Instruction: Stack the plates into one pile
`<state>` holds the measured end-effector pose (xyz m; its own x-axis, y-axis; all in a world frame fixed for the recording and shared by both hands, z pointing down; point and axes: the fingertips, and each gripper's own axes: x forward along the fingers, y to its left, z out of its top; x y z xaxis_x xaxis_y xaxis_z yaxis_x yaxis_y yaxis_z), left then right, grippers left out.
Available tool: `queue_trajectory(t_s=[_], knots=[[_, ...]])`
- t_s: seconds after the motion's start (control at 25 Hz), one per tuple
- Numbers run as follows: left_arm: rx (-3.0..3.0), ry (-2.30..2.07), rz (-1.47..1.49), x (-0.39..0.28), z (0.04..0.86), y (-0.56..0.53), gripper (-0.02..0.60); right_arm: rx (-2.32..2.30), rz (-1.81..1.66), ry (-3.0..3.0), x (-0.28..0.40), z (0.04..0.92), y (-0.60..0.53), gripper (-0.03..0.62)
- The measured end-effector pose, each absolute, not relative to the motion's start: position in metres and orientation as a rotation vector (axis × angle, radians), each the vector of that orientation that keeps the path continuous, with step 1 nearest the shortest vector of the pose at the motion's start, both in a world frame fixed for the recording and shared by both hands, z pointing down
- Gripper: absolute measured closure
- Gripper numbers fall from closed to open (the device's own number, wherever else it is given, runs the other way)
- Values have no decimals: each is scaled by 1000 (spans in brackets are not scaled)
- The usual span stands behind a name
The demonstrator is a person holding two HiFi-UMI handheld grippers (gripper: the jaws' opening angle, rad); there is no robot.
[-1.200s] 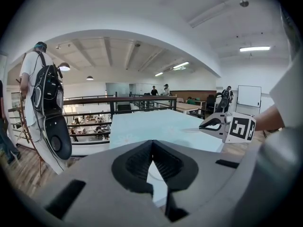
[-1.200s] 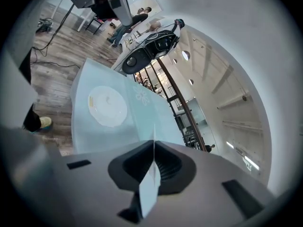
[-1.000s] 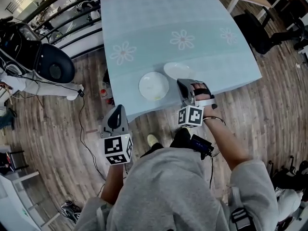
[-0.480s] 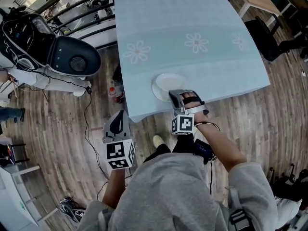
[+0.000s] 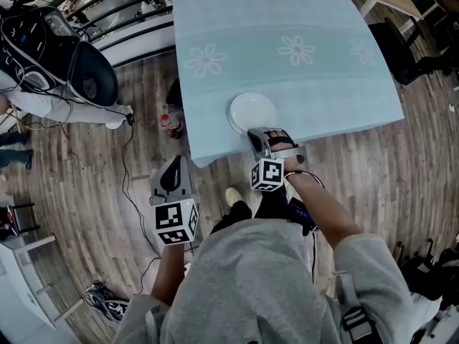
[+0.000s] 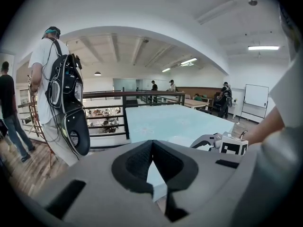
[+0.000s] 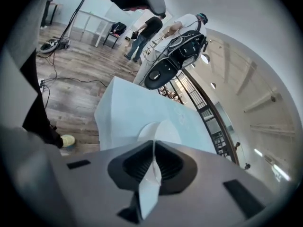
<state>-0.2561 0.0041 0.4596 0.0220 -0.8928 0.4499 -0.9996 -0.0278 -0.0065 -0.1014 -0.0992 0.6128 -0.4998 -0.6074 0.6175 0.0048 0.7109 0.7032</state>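
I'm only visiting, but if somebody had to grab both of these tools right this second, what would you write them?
Left gripper: jaws together, nothing in them, held over the floor beside the table.
Right gripper: jaws shut on the near rim of a white plate.
Plates: the head view shows only one white round, near the table's near edge, so the held plate seems to lie over the other one.
Done: the plates look brought together.
Left: open the right jaws, draw back, and check that the pile sits square.
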Motion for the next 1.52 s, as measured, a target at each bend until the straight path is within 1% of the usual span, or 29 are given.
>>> queue_trajectory(t_s=[0.2, 0.4, 0.56, 0.68, 0.72, 0.84, 1.08, 1.24, 1.52], knots=[[1980, -1936, 483, -254, 469, 5, 565, 419, -600, -2010, -96, 643, -97, 560], [1991, -1920, 493, -242, 477, -4, 565, 491, -295, -2130, -88, 650, -104, 532], [2009, -1910, 484, -242, 473, 2, 565, 616, -94, -2265, -91, 614, -98, 516], [2052, -1897, 464, -244, 464, 12, 565, 743, -30, -2374, -87, 563, -85, 518], [2071, -1890, 453, -243, 461, 13, 565, 778, -7, -2421, -82, 544, -81, 531], [2117, -1869, 422, -232, 454, 7, 565, 874, 70, -2562, -56, 490, -73, 551], [2210, -1822, 370, -201, 436, -10, 565, 1258, 272, -2640, 43, 413, -67, 563], [2244, -1768, 378, -181, 440, -17, 565, 1446, 318, -2530, 90, 412, -61, 563], [2290, -1721, 396, -161, 441, -21, 565, 1523, 327, -2471, 108, 421, -52, 563]])
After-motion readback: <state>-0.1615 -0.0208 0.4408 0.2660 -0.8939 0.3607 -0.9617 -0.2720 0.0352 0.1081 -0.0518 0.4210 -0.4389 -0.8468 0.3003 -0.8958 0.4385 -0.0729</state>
